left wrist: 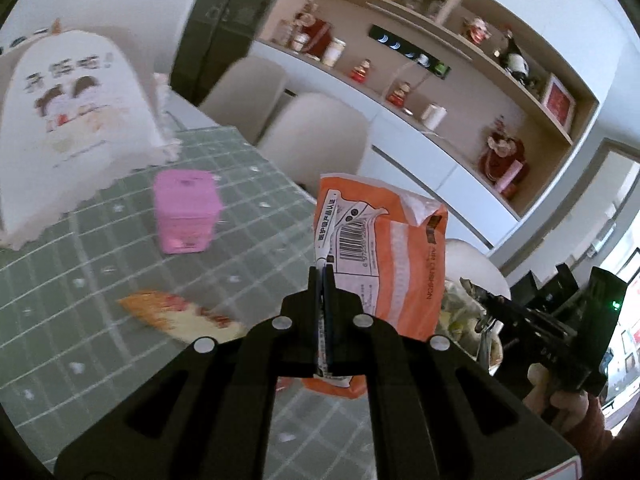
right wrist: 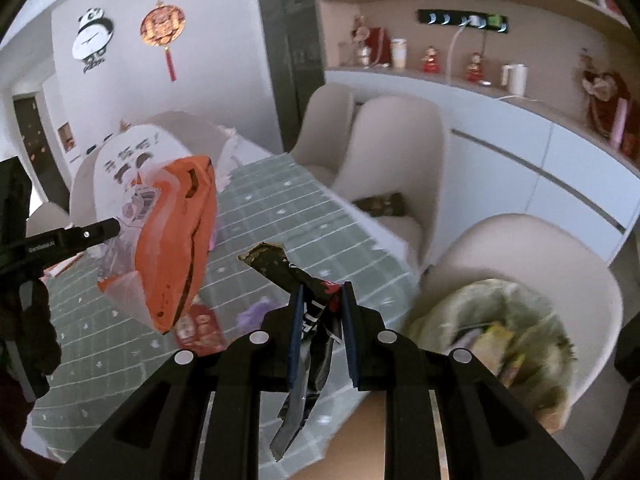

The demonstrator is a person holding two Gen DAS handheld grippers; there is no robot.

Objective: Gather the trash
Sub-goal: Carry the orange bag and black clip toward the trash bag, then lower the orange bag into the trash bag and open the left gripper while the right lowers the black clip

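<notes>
Left fingers (left wrist: 322, 276) pinch orange packet (left wrist: 380, 248); right fingers (right wrist: 322, 296) grip black wrapper (right wrist: 280, 266).

Orange pouch (left wrist: 384, 248) in my left claw (left wrist: 323, 270): "AIR CUSHION" along side, barcode label. White bag (left wrist: 68, 120): Chinese characters, blurred.

Whole left wrist view smeared: print on white paper bag (left wrist: 68, 120) unreadable, pink box (left wrist: 186, 212) label just mush. Orange-yellow wrapper (left wrist: 180, 316) on tablecloth too blurry to ID. Bottom of orange packet (left wrist: 384, 264) hidden behind left gripper (left wrist: 323, 276). Right wrist view: trash bag (right wrist: 500, 336) contents blurred, dark wrapper (right wrist: 280, 264) lettering mostly covered by right gripper (right wrist: 322, 308).
</notes>
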